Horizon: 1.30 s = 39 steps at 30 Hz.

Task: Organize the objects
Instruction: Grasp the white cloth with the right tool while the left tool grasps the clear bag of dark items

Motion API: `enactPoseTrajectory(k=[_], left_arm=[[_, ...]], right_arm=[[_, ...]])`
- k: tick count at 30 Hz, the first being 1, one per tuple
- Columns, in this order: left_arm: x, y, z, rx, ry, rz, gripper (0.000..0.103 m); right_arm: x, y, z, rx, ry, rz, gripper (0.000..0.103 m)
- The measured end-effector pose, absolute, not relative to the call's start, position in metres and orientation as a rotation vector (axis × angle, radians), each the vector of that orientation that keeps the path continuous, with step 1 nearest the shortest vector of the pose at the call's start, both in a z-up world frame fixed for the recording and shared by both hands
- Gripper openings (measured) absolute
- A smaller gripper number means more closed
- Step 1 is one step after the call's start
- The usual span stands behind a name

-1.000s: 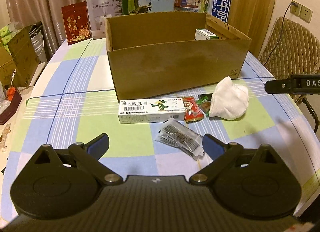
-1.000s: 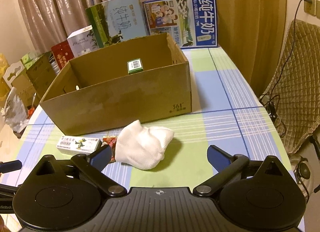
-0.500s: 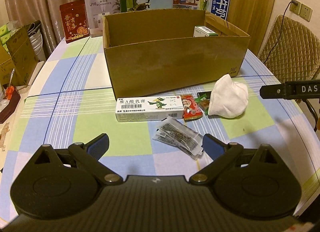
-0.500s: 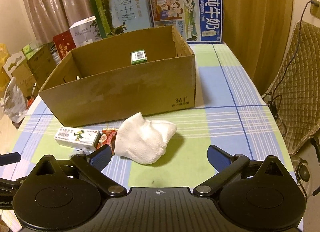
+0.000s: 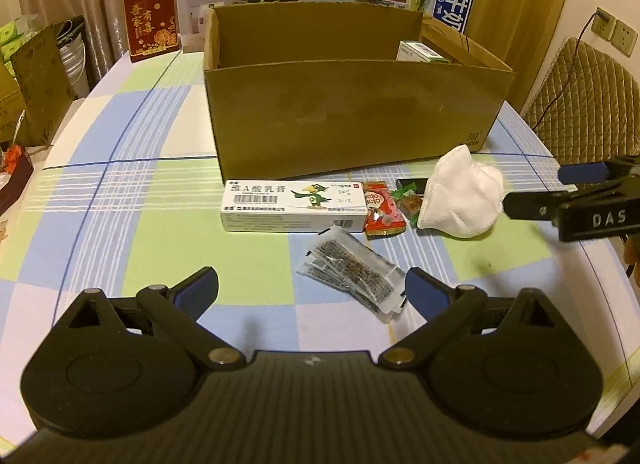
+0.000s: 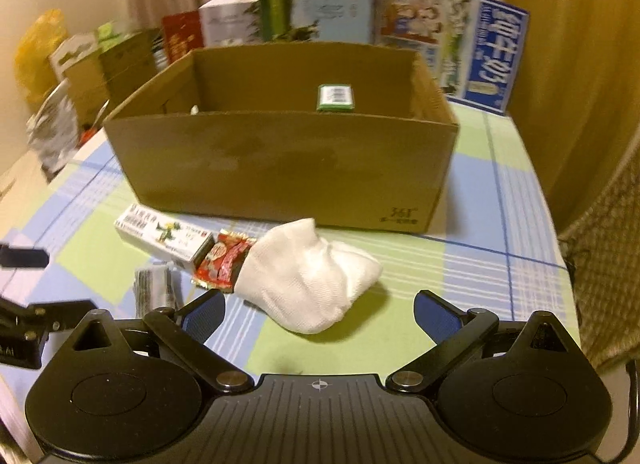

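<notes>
An open cardboard box [image 5: 352,116] stands on the checked tablecloth, with a small green and white carton [image 6: 336,97] inside. In front of it lie a long white ointment box [image 5: 294,206], a red snack packet [image 5: 382,210], a green candy [image 5: 408,200], a white rolled sock [image 5: 462,198] and a clear packet of dark sachets [image 5: 352,274]. My left gripper [image 5: 312,292] is open and empty, just short of the sachet packet. My right gripper [image 6: 320,312] is open and empty, with the sock [image 6: 312,280] just ahead between its fingers.
Milk cartons and gift boxes [image 5: 200,8] stand behind the cardboard box. A quilted chair [image 5: 588,96] is at the right of the table. Bags and cartons [image 5: 32,76] crowd the floor at the left. The right gripper shows at the right edge of the left wrist view [image 5: 580,200].
My right gripper has moved left and closer to the sock, which now lies between its fingers. My left gripper has shifted only slightly.
</notes>
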State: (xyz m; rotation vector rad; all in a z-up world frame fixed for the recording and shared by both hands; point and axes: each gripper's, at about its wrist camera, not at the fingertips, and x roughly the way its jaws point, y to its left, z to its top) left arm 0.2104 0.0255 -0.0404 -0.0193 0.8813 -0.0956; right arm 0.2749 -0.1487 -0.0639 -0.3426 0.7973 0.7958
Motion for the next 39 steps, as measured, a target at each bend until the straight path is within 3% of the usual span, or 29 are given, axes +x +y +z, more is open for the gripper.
enactPoseTrajectory(k=[13, 16, 19, 21, 22, 24, 26, 33, 39], left_arm=[[0.236, 0.013, -0.068, -0.041, 0.898, -0.09, 0.098], [0.241, 0.013, -0.071, -0.042, 0.899, -0.083, 0.098], [0.244, 0.013, -0.075, -0.047, 0.905, -0.087, 0.098], [0.248, 0.011, -0.08, -0.042, 0.916, -0.084, 0.098], [0.25, 0.01, -0.083, -0.045, 0.926, -0.084, 0.098], [0.254, 0.008, -0.087, -0.058, 0.937, -0.086, 0.098], [0.257, 0.004, -0.091, -0.067, 0.942, -0.091, 0.097], [0.265, -0.014, -0.102, -0.005, 0.947, -0.075, 0.087], [0.255, -0.007, -0.096, 0.053, 0.953, -0.084, 0.068]], right_arm=[[0.3, -0.115, -0.1, -0.506, 0.787, 0.932, 0.098], [0.305, -0.106, -0.109, -0.543, 0.792, 0.939, 0.094], [0.31, -0.101, -0.115, -0.587, 0.794, 0.936, 0.085], [0.312, -0.101, -0.115, -0.581, 0.807, 0.93, 0.067], [0.314, -0.102, -0.114, -0.578, 0.813, 0.916, 0.064], [0.317, -0.104, -0.113, -0.561, 0.841, 0.9, 0.044], [0.319, -0.108, -0.111, -0.534, 0.864, 0.891, 0.037], [0.314, -0.113, -0.104, -0.495, 0.896, 0.867, 0.03], [0.307, -0.123, -0.101, -0.428, 0.97, 0.887, 0.029]])
